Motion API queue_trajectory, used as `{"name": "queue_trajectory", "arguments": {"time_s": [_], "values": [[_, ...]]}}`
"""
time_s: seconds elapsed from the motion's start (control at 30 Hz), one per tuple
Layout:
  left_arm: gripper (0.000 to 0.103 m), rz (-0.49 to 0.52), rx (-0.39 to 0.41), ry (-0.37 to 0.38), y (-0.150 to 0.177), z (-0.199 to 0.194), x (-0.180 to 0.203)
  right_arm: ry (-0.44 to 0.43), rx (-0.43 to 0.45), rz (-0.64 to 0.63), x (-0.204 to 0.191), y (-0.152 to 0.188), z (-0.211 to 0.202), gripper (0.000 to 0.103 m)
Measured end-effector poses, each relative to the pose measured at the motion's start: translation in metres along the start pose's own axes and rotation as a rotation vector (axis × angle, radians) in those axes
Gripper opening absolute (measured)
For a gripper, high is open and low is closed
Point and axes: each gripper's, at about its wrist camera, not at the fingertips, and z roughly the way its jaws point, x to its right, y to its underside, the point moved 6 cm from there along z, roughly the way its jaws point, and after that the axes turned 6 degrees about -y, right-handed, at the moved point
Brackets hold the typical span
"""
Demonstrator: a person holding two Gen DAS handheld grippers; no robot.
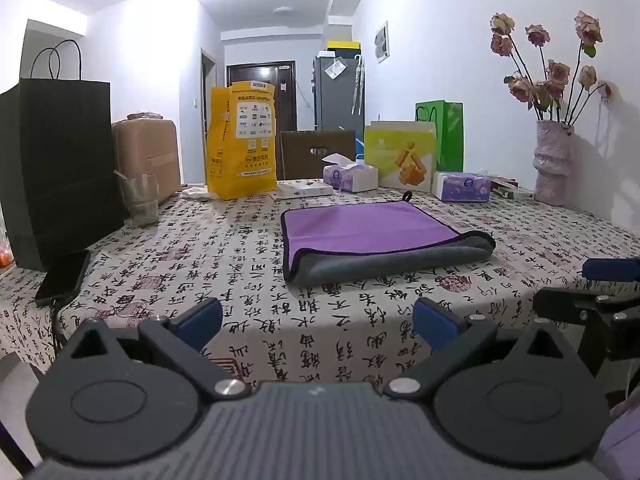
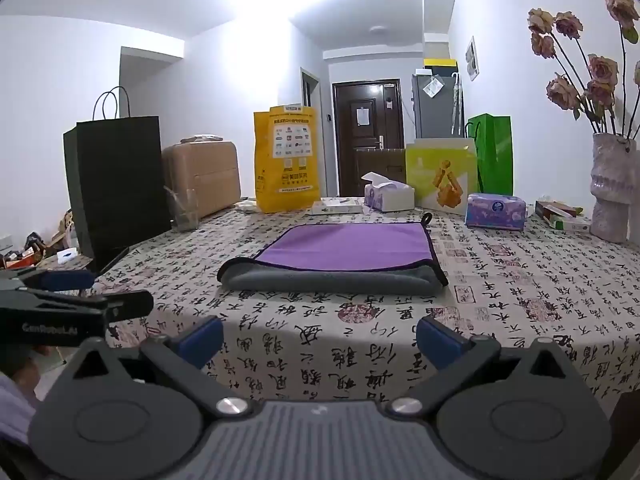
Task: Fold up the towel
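Observation:
A purple towel [image 1: 368, 228] with a grey underside lies folded on the patterned tablecloth, its rolled grey fold toward me and a black loop at its far right corner. It also shows in the right wrist view [image 2: 344, 248]. My left gripper [image 1: 318, 320] is open and empty, held back near the table's front edge, short of the towel. My right gripper [image 2: 318, 338] is open and empty, also near the front edge. The right gripper's side shows at the right edge of the left wrist view [image 1: 592, 304].
A black paper bag [image 1: 60, 160], a glass [image 1: 140, 200], a yellow bag [image 1: 242, 140], tissue boxes [image 1: 352, 176], a green gift box [image 1: 400, 156] and a vase of dried roses [image 1: 554, 160] line the table's back and sides. A phone [image 1: 64, 276] lies at the left.

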Motion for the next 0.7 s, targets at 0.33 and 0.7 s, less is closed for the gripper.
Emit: {"name": "queue_trajectory", "arguments": {"time_s": [0.33, 0.7], "values": [[0.103, 0.002, -0.003, 0.006, 0.0032, 0.0007, 0.0010, 0.000, -0.001, 0.003, 0.0015, 0.0010, 0.0013, 0.103], [0.103, 0.003, -0.007, 0.008, 0.0046, 0.0013, 0.0017, -0.001, -0.005, 0.006, 0.0002, 0.0013, 0.0009, 0.103]]}}
